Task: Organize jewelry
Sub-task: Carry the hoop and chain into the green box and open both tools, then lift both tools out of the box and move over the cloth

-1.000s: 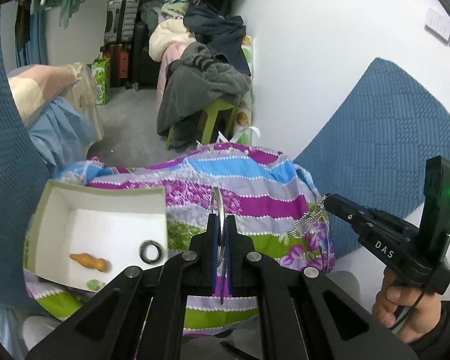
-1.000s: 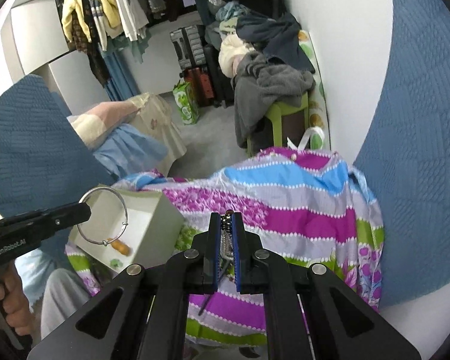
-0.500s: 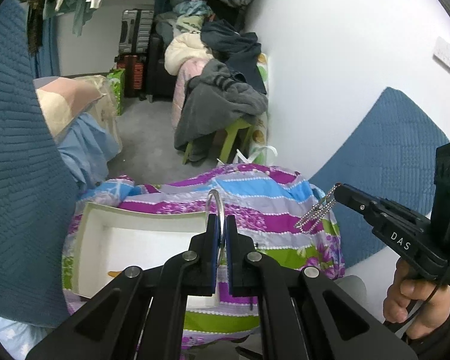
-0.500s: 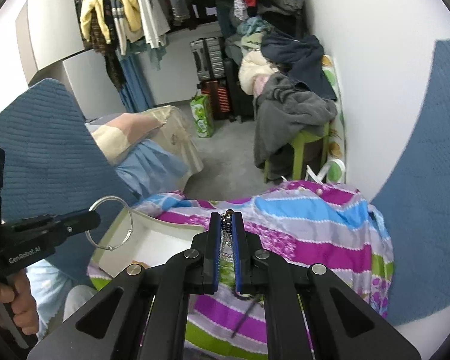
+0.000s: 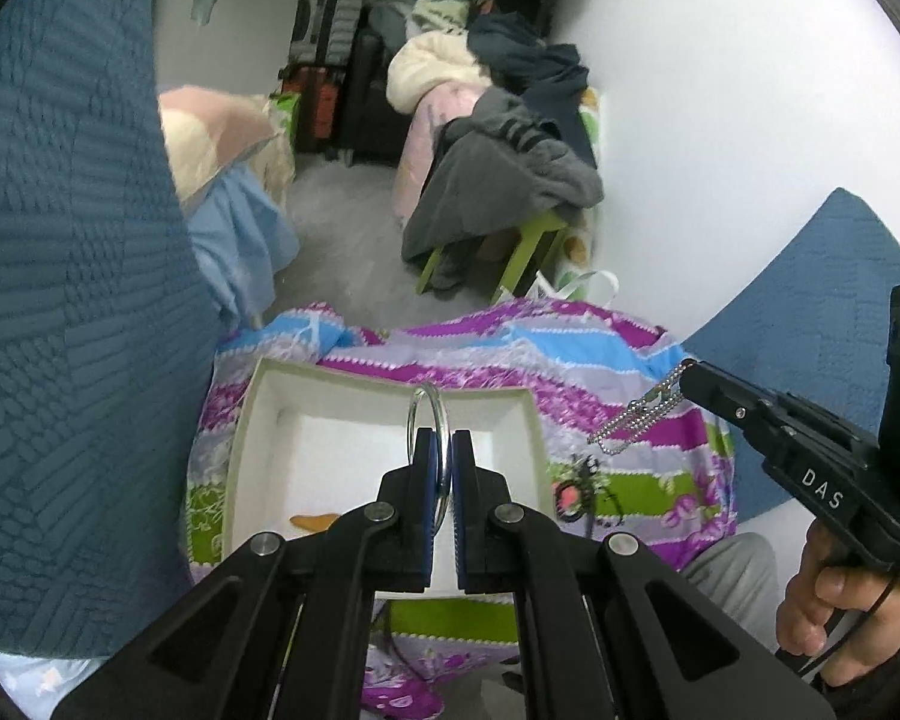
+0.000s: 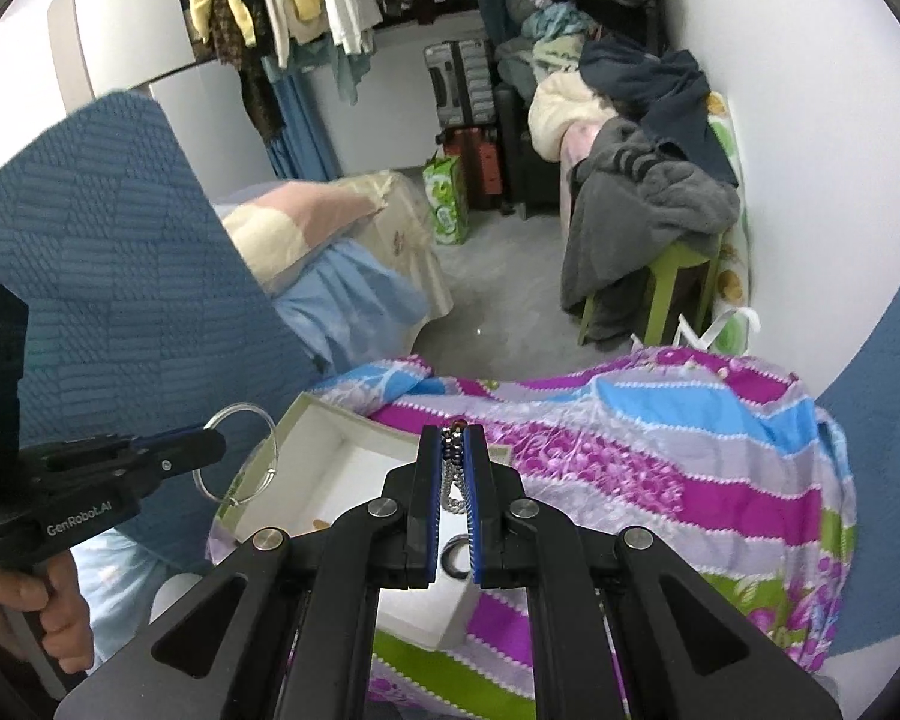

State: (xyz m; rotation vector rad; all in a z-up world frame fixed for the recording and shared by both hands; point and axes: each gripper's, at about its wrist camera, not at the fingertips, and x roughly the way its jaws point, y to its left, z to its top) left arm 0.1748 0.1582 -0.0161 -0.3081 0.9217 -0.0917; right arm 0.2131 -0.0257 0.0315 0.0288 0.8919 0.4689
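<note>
- Left wrist view: the left tongs [image 5: 444, 450] are clamped on a thin silver bangle [image 5: 427, 420], which stands upright on edge between the pads, its loop rising past the tips.
- Directly beyond and below those tips lies the open white box [image 5: 243, 456], resting on a purple, blue and green striped cloth [image 5: 630, 360]. The bangle hangs over the box's far half, so I judge that the drop needs only a lowering and a release.
- An orange bead-like piece [image 5: 312, 521] shows on the box floor near the front wall; a pink-and-black brooch-like piece [image 5: 573, 489] lies on the cloth just outside the box's right wall.
- To the right, the right tongs [image 5: 687, 381] are closed on a silver ball chain [image 5: 636, 420], which dangles down and to the left over the cloth, outside the box and to its right.
- Right wrist view: the right tongs [image 6: 452, 468] grip the ball chain [image 6: 453, 483] between the blue pads, the strand hanging along the gap.
- The white box [image 6: 306, 432] sits below and to the left of these tips, with a dark ring [image 6: 457, 558] visible through the gap; whether the chain's end is over the box cannot be told from here.
- The left tongs [image 6: 210, 447] hold the bangle [image 6: 237, 459] over the box's left corner; the left hand looks nearer to a clean release.
</note>
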